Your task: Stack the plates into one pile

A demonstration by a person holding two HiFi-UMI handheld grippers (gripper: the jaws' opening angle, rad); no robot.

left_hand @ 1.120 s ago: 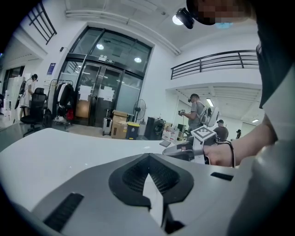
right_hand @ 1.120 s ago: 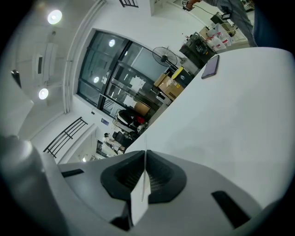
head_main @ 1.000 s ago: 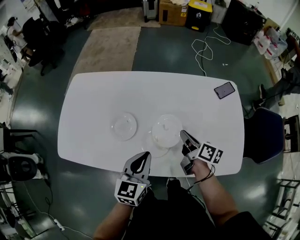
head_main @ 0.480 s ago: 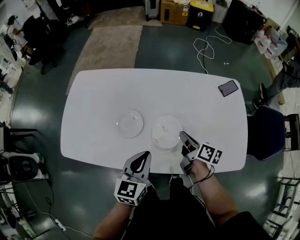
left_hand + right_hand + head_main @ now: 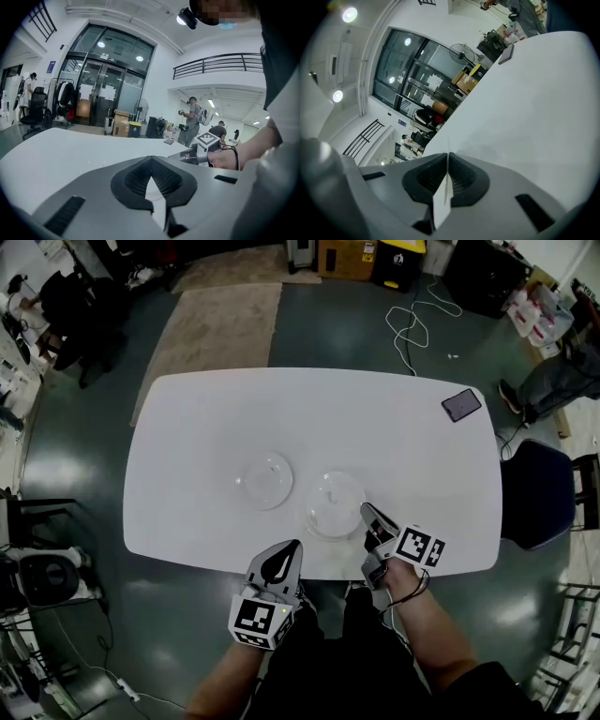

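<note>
Two clear plates lie on the white table [image 5: 187, 446]. One plate [image 5: 265, 481] sits alone near the middle. The other plate [image 5: 332, 505] is to its right and closer to me. My right gripper [image 5: 365, 510] is at that plate's right rim, shut on the clear edge. In the right gripper view the jaws [image 5: 447, 157] meet on a thin clear sliver. My left gripper [image 5: 293, 547] hovers over the table's near edge, apart from both plates. It is shut with nothing in it, and its ribbed pads [image 5: 151, 161] touch.
A dark phone [image 5: 461, 405] lies at the table's far right corner. A dark blue chair [image 5: 534, 493] stands off the right end. A white cable [image 5: 412, 329] and boxes [image 5: 347, 259] are on the floor beyond the table.
Both grippers have drawn back toward the table's near edge. The right-hand plate has come along at the right gripper's tip, away from the other plate.
</note>
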